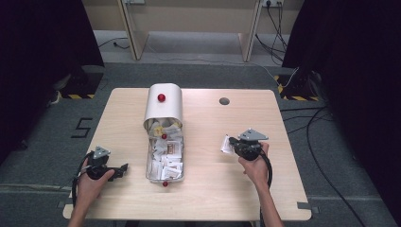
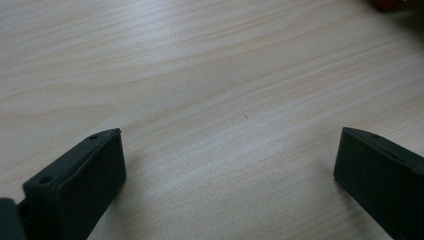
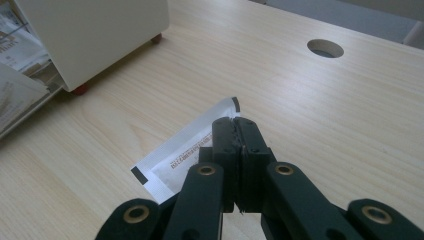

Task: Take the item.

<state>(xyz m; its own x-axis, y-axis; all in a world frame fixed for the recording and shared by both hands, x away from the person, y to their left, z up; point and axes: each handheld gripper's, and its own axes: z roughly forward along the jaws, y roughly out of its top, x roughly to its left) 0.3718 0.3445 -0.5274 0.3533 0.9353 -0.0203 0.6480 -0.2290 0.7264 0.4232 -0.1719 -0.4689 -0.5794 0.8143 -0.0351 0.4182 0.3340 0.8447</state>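
Right of the open box (image 1: 165,156) of packets, the right gripper (image 3: 235,125) is clamped on one white sachet (image 3: 185,150) just above the table (image 1: 213,189), likely mid-transfer and next needing a placement spot, while the left gripper (image 2: 227,150), jaws apart, rests left of the box.

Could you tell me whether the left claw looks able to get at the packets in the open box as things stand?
Probably yes. The left claw is open and holds nothing, and bare table lies between it and the open box, whose packets lie uncovered, the lid tipped back.
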